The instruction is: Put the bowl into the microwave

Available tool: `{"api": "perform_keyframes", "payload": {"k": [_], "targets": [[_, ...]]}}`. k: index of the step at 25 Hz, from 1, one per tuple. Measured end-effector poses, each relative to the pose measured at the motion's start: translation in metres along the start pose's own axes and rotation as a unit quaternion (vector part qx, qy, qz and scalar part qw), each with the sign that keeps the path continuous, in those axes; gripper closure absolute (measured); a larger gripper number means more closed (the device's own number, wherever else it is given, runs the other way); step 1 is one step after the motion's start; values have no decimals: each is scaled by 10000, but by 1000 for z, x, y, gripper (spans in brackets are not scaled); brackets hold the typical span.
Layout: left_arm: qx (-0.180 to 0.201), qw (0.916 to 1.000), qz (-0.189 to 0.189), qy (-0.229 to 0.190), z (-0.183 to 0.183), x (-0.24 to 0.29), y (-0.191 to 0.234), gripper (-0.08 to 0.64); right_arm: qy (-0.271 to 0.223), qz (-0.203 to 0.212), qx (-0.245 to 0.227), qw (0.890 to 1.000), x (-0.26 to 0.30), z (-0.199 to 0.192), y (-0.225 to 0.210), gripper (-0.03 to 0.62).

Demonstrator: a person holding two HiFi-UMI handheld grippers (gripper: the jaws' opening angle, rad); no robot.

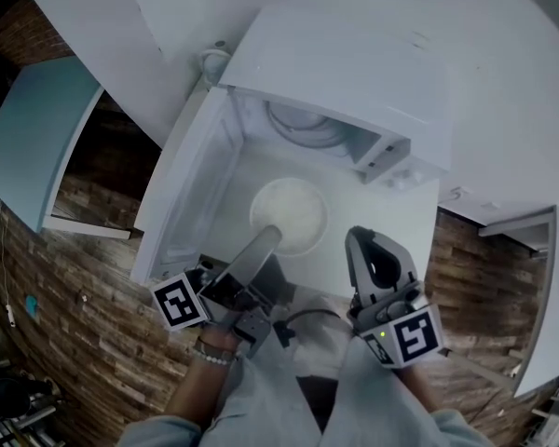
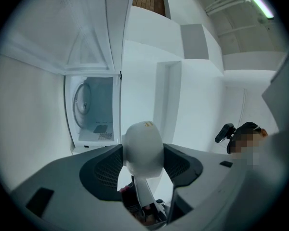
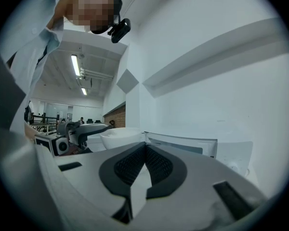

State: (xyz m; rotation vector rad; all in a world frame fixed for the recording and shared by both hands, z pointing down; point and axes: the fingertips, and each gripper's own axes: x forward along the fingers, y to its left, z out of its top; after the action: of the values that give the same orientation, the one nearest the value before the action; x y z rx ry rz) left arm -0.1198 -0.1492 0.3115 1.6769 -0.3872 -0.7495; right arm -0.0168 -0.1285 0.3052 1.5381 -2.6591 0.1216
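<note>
Left tool [image 1: 268, 237] clamps white round bowl [image 1: 293, 214] by rim | right tool [image 1: 361, 240] closed, empty

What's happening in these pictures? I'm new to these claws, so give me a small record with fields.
microwave: white, door open
bowl: white, not yet inside, in front of the opening
left claw: shut on the bowl's rim
right claw: shut, empty, beside the bowl
</note>
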Motion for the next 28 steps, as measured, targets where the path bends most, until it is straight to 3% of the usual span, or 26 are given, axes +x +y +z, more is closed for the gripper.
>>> {"api": "perform_keyframes", "payload": {"k": [6,11,17,28], "targets": [[15,9998,121,-147,12,15,16,318,166,243,76,9995,18,-9,-9,502],[8,9995,166,-268,21,28,26,318,323,604,-236,9974,34,-18,-8,424],[-28,9991,230,-343,25,39,34,318,430,925,-289,9944,50,-23,-2,350],[-53,9991,306,-289,24,61,55,318,674,1035,-190,9922,82,-46,-8,242]]}}
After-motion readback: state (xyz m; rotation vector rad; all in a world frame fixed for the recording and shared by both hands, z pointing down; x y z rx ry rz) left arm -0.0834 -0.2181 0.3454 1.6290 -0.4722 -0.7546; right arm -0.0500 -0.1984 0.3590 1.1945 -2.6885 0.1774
